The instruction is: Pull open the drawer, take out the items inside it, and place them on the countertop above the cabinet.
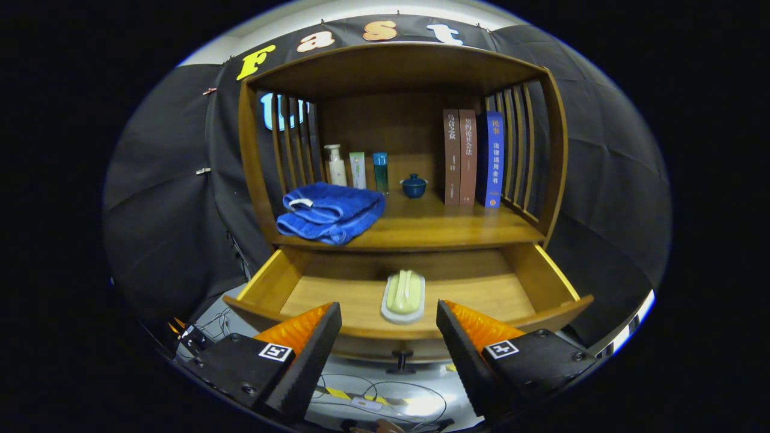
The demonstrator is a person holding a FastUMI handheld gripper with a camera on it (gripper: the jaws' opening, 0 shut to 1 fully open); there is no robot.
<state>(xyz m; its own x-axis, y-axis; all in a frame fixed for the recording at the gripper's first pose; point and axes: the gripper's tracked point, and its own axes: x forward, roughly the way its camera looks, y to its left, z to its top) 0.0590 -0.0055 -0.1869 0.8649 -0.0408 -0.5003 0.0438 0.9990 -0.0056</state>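
Lying in the pulled-out drawer (544, 282), near its front wall, a pale green soap on a white dish (403, 296) sits just beyond the gripper (388, 316) — roughly centred between the two fingers. Those fingers are spread wide and grip nothing, hovering in front of the drawer's front edge, above its small knob (400, 359). On the countertop (433, 231) above lie a folded blue towel (331, 211), three bottles (358, 169), a small dark blue lidded cup (414, 185) and three upright books (474, 157) — all inside the wooden cabinet (556, 150)
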